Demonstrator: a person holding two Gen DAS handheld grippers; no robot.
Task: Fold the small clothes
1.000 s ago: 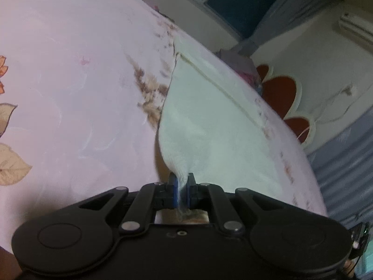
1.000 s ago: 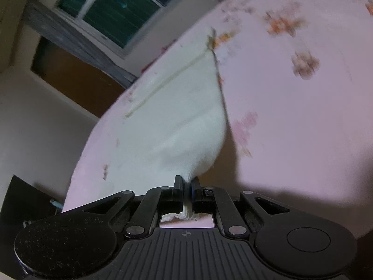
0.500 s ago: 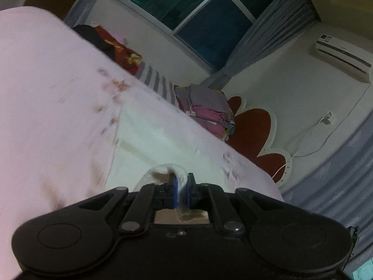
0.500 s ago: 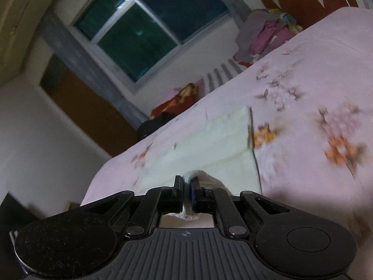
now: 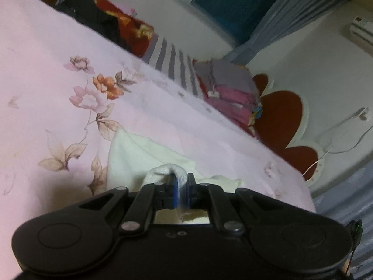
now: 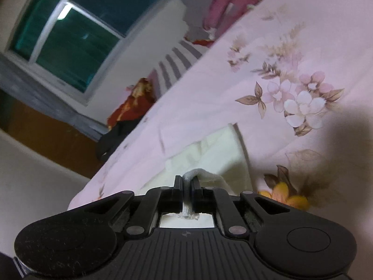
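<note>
A small white cloth (image 5: 137, 161) lies on the pink flowered bedspread (image 5: 46, 88), doubled over on itself. My left gripper (image 5: 181, 182) is shut on one bunched corner of it, which curls up over the jaws. In the right wrist view the same white cloth (image 6: 216, 154) shows its hemmed edge to the right, and my right gripper (image 6: 186, 183) is shut on another corner. Most of the cloth's near part is hidden under both gripper bodies.
At the far side of the bed lie a striped pillow (image 5: 172, 63), a pile of grey and pink clothes (image 5: 230, 93) and a dark and red bundle (image 5: 112, 28). A red petal-shaped headboard (image 5: 279, 116) stands at the wall. Behind is a window (image 6: 77, 23) with grey curtains.
Both grippers have carried their cloth corners far across the bed toward its far side. The cloth, spread long before, now lies folded over itself, short and close under the jaws.
</note>
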